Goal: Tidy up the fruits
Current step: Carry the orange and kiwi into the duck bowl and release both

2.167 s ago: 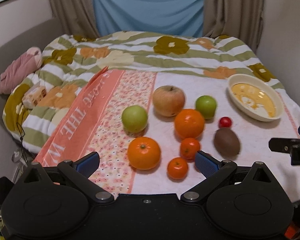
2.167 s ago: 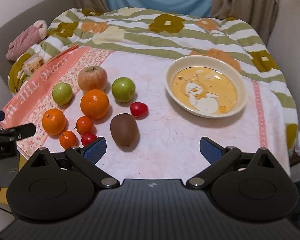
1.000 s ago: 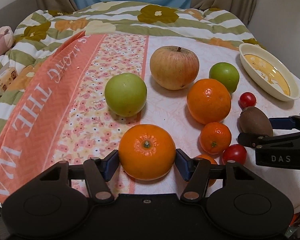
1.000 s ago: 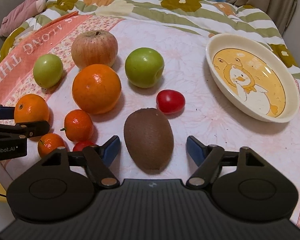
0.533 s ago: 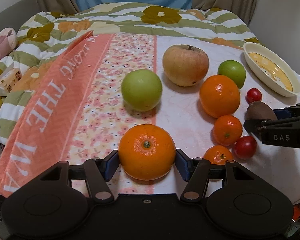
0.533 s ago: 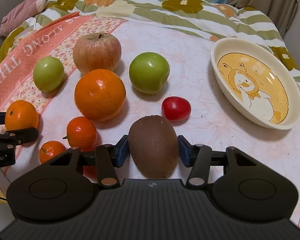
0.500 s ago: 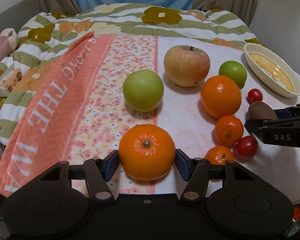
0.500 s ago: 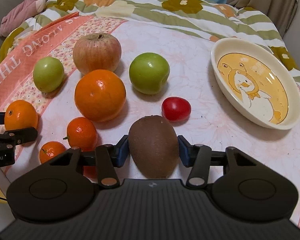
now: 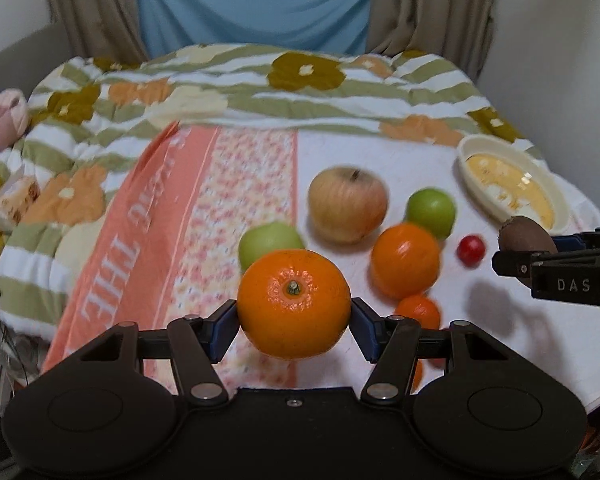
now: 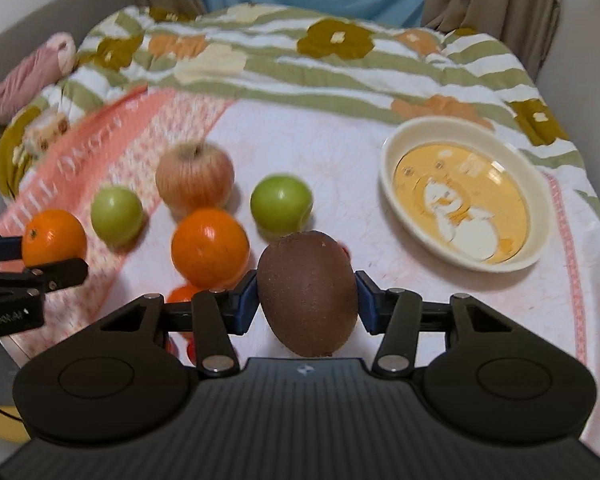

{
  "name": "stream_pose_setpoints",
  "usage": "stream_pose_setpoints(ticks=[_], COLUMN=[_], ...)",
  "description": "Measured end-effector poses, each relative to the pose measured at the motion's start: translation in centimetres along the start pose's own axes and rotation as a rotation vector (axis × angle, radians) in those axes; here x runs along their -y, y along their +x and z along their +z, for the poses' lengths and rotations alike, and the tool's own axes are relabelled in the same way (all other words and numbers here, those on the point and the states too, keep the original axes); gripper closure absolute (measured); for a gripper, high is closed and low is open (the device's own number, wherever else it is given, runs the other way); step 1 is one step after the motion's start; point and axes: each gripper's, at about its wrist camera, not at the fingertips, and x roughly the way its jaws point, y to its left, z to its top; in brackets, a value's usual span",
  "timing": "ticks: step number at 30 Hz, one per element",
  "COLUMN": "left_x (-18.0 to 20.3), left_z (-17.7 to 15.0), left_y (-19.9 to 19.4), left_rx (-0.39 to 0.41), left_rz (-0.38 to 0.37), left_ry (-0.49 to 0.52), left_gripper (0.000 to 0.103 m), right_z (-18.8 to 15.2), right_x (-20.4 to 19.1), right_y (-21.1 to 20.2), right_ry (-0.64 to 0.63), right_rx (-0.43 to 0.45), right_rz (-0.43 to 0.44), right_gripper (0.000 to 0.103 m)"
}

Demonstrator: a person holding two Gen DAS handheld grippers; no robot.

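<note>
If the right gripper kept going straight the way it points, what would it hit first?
Probably the green apple, which sits just beyond the kiwi held in the right gripper; depth is hard to judge.

Glossy orange (image 9: 294, 304), seemingly fuzzy kiwi (image 10: 308, 296)
</note>
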Motion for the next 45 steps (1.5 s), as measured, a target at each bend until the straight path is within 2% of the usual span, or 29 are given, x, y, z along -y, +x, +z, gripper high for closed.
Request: stream_pose_setpoints(ticks=[5,10,18,22,31,40,45], left_x=[2.3,5.8,11.9,15.1,21.7,25.6,26.3], left_z=[2.4,4.7,9.3,11.4,14.9,14.9,14.8], left_y=[-1.6,-2.5,-1.0,1.4,9.6,17.8,19.8], left_rx=[0.04,0.094,0.113,0.104,0.059,-0.018,-0.025], left_rz=[-0.02,-0.041,-0.114,-0.143,-0.168,-0.148,-0.133], left_ry=[0.04,0.086,0.093,0.1,0.135,0.225,0.255], left_gripper=[0.039,0.039,0.039,0.039,0.039,0.039,0.039], right_z=[1.8,3.4,5.8,6.8,8.0,8.6,8.7], right_x=[2.3,6.3,14.2,18.0,24.5,27.6,28.2], right_y=[-3.1,-5.5,-5.4,-3.7,1.2,5.7,7.2], right_ry=[0.038,0.059,0.061,0.065,0.068,0.081,0.088], right_rx=[0.053,0.096,0.114,0.102,0.06,0.028,0.013], right_rz=[-0.017,-0.032,-0.053,-0.057,-0.045,-0.017,0.001], right_gripper=[0.038,0.038,0.038,0.038,0.038,0.038,0.038])
